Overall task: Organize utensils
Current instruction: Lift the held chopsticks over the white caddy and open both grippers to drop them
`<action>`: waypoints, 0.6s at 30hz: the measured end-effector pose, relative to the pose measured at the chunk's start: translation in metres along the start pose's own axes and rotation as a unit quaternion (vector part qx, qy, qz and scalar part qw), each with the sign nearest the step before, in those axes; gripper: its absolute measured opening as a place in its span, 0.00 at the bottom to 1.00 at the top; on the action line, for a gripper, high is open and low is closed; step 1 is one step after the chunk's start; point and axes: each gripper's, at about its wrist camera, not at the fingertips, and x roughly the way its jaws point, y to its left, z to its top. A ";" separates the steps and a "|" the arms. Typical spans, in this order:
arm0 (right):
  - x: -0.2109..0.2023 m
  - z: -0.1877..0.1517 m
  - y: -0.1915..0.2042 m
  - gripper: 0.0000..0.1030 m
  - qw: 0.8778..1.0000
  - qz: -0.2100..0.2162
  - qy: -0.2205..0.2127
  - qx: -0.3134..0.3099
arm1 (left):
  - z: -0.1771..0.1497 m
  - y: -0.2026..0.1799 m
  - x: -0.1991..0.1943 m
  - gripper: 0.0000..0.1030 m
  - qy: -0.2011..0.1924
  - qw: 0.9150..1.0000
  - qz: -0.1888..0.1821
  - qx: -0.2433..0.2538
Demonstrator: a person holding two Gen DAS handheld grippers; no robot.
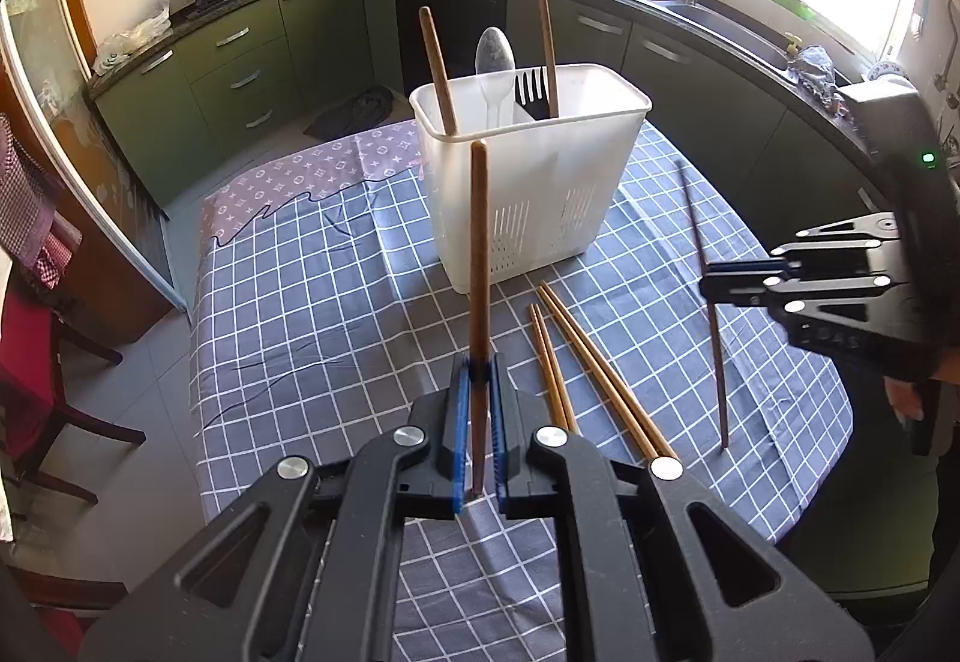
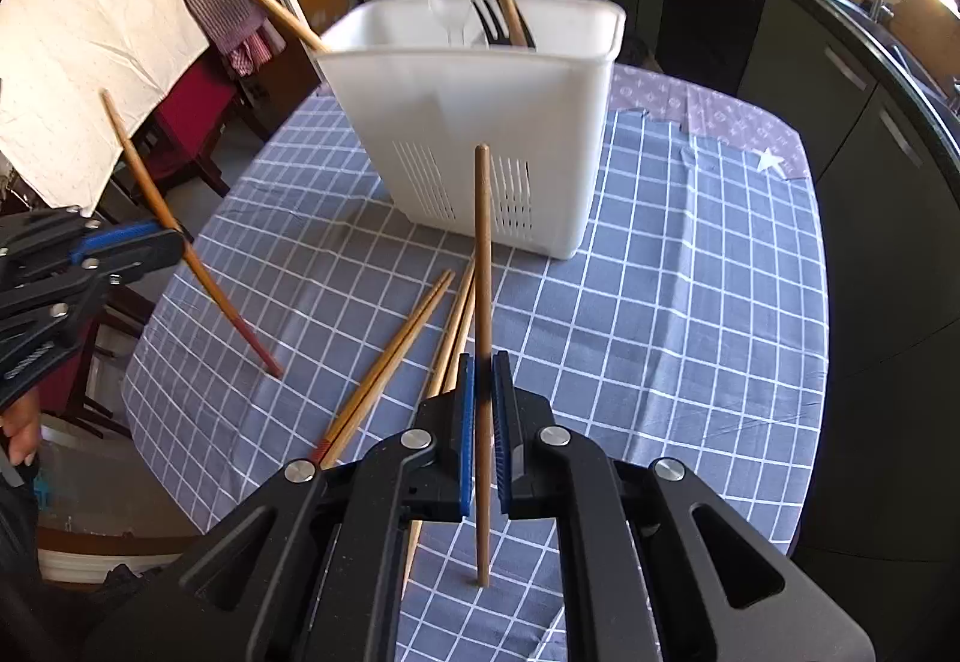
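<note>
Black linkage arms fill the bottom of both wrist views. From them the left gripper [image 1: 478, 371] has its blue pads pressed on a brown chopstick [image 1: 479, 266], held near its lower part and standing almost upright, with its lower end just above the checked tablecloth [image 1: 312, 302]. The right gripper [image 2: 483, 377] likewise clamps a second chopstick [image 2: 482, 266], also nearly vertical, its lower tip at or just above the cloth; contact cannot be told.

In the left view the right gripper [image 1: 714, 285] sits at the right edge with its dark stick [image 1: 708, 296] slanting down toward the cloth. In the right view the left gripper [image 2: 174, 242] sits at the left edge, its stick [image 2: 180, 242] tilted with the reddish end low.

Between the two grippers, four loose chopsticks [image 1: 576, 368] lie on the cloth as two pairs, fanned apart, just in front of the caddy.

Farther back stands a white slotted caddy [image 1: 540, 194], upright on the table. It holds two brown chopsticks [image 1: 438, 68], leaning at opposite ends, a clear spoon [image 1: 495, 62] and a black fork [image 1: 531, 89] in the middle.

Beyond are green cabinets [image 1: 240, 62] and a dark counter.
</note>
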 end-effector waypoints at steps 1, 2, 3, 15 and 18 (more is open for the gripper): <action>-0.012 -0.003 -0.002 0.06 1.000 -0.003 -0.015 0.000 | 0.000 0.000 0.000 0.07 0.000 1.000 0.000 0.000; -0.023 -0.006 -0.003 0.06 1.000 -0.008 -0.029 -0.002 | 0.000 -0.001 -0.001 0.07 0.000 1.000 0.000 0.000; -0.032 -0.008 -0.003 0.06 0.999 -0.012 -0.040 -0.004 | 0.000 0.000 -0.001 0.07 0.000 1.000 0.001 0.000; -0.074 -0.033 -0.018 0.06 0.997 -0.026 -0.074 -0.014 | 0.000 -0.006 -0.005 0.07 -0.003 1.000 0.006 0.007; -0.073 -0.033 -0.019 0.06 0.997 -0.024 -0.074 -0.013 | 0.000 -0.007 -0.008 0.07 -0.006 1.000 0.008 0.008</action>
